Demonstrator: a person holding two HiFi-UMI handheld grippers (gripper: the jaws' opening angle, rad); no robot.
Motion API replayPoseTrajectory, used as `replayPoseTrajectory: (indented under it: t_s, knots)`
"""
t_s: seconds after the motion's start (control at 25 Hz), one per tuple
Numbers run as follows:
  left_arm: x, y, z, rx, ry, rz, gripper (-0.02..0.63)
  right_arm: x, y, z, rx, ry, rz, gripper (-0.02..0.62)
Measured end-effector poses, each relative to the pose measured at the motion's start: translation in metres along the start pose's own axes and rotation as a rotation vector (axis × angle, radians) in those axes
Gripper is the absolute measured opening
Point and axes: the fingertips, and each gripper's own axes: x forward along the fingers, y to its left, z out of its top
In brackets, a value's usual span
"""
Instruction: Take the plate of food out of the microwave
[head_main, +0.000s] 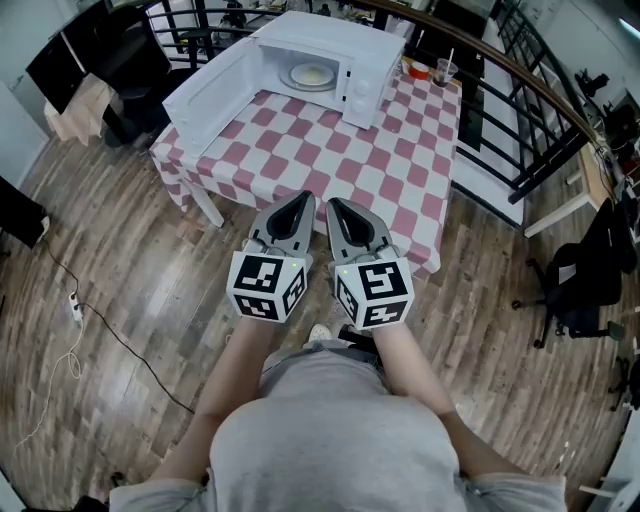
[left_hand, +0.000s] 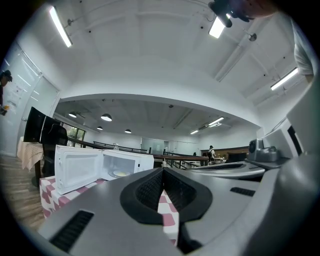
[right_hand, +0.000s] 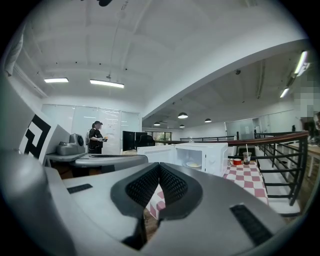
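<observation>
Head view: left claw (head_main: 303, 199) and right claw (head_main: 335, 204) closed, empty, well apart from plate (head_main: 311, 75) inside microwave (head_main: 330, 35)

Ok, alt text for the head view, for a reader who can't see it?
An open white microwave stands on a red-checked table, a plate of food inside. In front, the person's left claw and right claw, both shut and empty, point side by side toward it.

My right gripper (right_hand: 159, 166) has its jaws closed tip to tip, with nothing between them. Just right of the fingertips and beyond them I see the microwave (right_hand: 216, 156), its door (right_hand: 154, 154) open and the plate of food (right_hand: 193, 164) inside. Further right, a cup with a straw (right_hand: 247, 158) stands on the checked table (right_hand: 252, 182).
</observation>
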Motion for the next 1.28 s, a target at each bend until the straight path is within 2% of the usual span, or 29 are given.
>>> replayPoseTrajectory:
  t_s: [0.56, 1.28]
  knots:
    - [0.078, 0.023, 0.009, 0.014, -0.011, 0.016, 0.003, 0.055, -0.057, 0.004, 0.031, -0.021, 0.010, 0.026]
    - [0.143, 0.068, 0.012, 0.008, -0.015, 0.042, 0.003, 0.121, -0.097, 0.007, 0.023, -0.020, 0.006, 0.026]
